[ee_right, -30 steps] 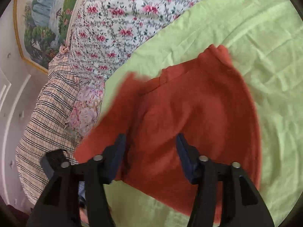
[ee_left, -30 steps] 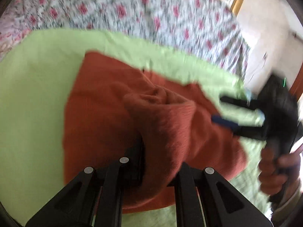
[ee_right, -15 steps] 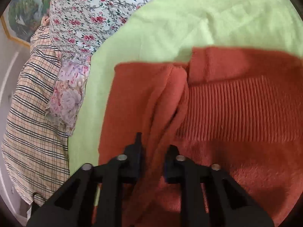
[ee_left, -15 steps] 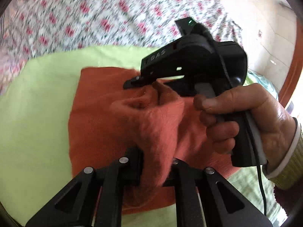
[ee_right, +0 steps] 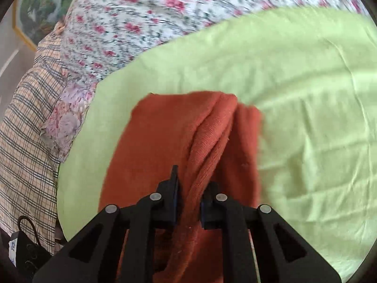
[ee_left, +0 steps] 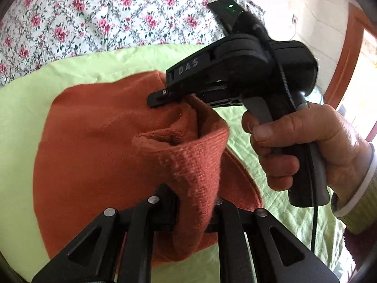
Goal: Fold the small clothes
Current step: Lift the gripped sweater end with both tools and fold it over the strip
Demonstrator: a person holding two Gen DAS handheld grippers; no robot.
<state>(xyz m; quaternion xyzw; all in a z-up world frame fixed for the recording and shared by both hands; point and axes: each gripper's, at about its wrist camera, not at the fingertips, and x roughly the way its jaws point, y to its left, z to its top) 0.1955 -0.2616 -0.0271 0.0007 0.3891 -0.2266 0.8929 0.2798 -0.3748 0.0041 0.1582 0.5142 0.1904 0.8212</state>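
A small rust-orange knit garment [ee_left: 94,141] lies on a light green sheet [ee_left: 23,118]. My left gripper [ee_left: 193,214] is shut on a bunched ribbed edge of the garment and holds it up off the sheet. My right gripper [ee_left: 162,97], held in a bare hand, shows in the left wrist view pinching another part of the same raised fold. In the right wrist view my right gripper [ee_right: 189,202] is shut on a vertical ridge of the garment [ee_right: 165,141], which hangs over the green sheet [ee_right: 306,118].
A floral bedspread [ee_left: 106,18] lies beyond the green sheet. A plaid pillow [ee_right: 21,141] and a frilled floral cushion [ee_right: 63,122] sit at the left. A framed landscape picture [ee_right: 40,11] hangs on the wall. A wooden door frame [ee_left: 346,66] stands at the right.
My right gripper came in from the right, closed on the raised fold of the garment and lifted it. My left gripper stayed shut on the garment throughout.
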